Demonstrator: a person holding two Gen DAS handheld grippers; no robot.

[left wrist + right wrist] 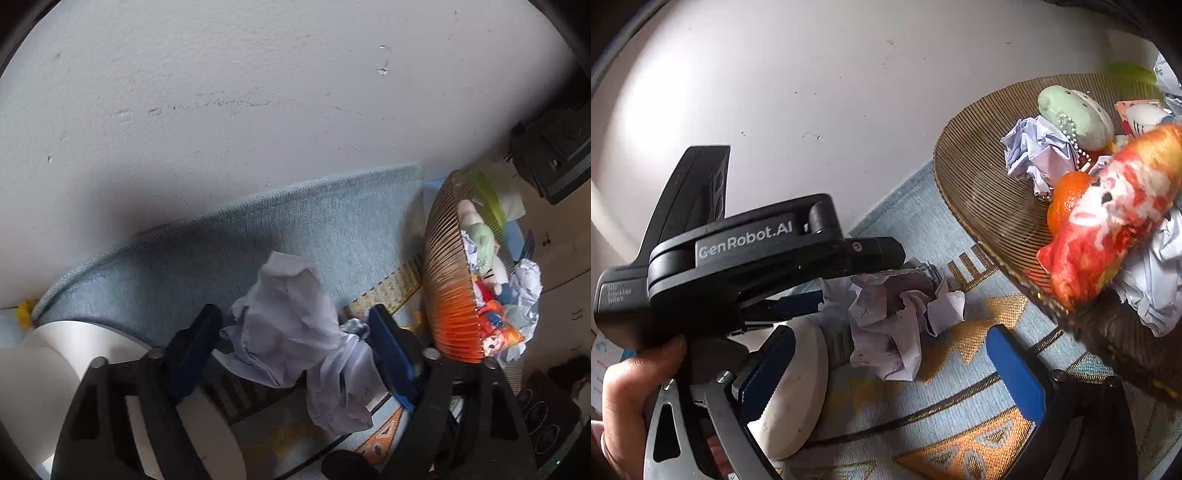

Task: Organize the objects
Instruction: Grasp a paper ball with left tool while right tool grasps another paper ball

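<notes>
A crumpled sheet of pale paper (291,332) lies on the patterned blue rug (314,221) near the wall. My left gripper (295,332) straddles it, and both blue pads touch its sides. In the right wrist view the same paper (894,317) lies under the left gripper's black body (746,254), held by a hand (635,387). My right gripper (892,332) stands open just in front of the paper, holding nothing. A brown woven basket (979,184) to the right holds paper wads, a green plush (1071,114), an orange and a red-white plush fish (1108,218).
A white round disc (798,387) rests on the rug against my right gripper's left finger (768,373). The white wall (258,92) stands right behind the rug. A black device (554,155) sits beyond the basket (447,295), another dark box (546,417) in front of it.
</notes>
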